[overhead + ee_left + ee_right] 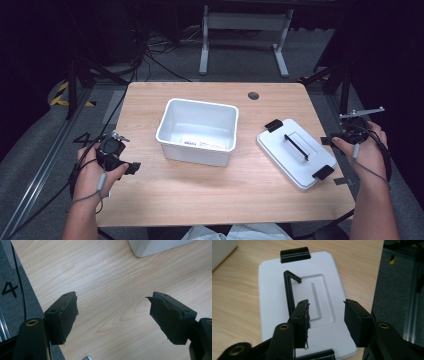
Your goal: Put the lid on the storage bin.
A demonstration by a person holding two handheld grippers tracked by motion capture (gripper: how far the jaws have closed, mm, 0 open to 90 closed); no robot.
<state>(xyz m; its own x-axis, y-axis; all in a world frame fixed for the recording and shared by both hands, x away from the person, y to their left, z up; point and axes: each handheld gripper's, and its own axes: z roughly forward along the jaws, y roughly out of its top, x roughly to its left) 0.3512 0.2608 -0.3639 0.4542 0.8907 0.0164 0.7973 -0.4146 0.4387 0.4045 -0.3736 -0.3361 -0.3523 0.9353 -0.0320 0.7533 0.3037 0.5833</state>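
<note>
We've got the white lid (299,151) flat near the table's (200,195) right edge, well apart from the open bin (197,131) mid-table. Right gripper (325,315) over the lid — jaws parted, empty. Left gripper (113,315) wide open above bare wood at the left edge — grey floor around.

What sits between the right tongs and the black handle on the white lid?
Nothing visible. The right tongs are open just above the flat white plastic lid, with its raised black bar handle just beside one jaw and only bare lid between them.
</note>
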